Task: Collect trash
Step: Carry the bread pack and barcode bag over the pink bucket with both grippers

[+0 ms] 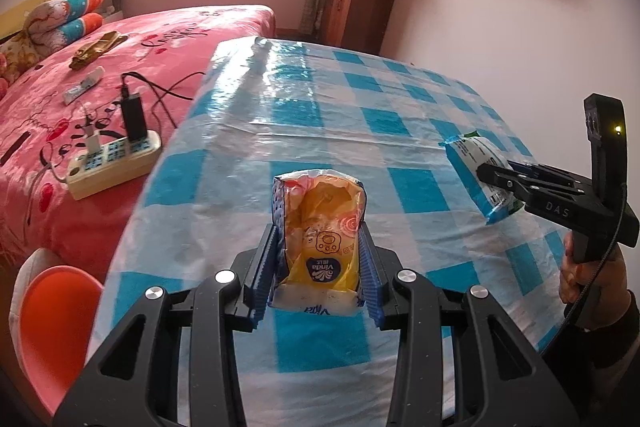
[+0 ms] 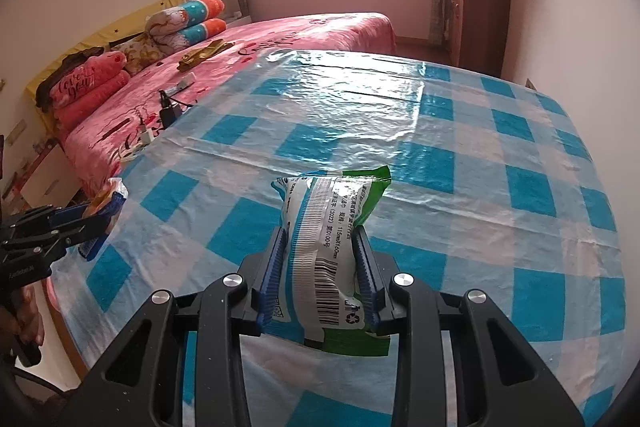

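Trash pickup, both tongs loaded: left gripper [image 1: 318,247] clenched on orange tissue pack [image 1: 320,227], right gripper [image 2: 322,263] clenched on green-white wet-wipe pack [image 2: 332,247]; both packs lifted clear above checked table [image 2: 520,187], likely for carrying off; no bin visible

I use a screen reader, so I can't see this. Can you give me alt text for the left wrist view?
The left gripper is shut on a yellow tissue pack above a blue-checked table. At right, the right gripper is shut on a green-and-white pack. A pink bed lies to the left.
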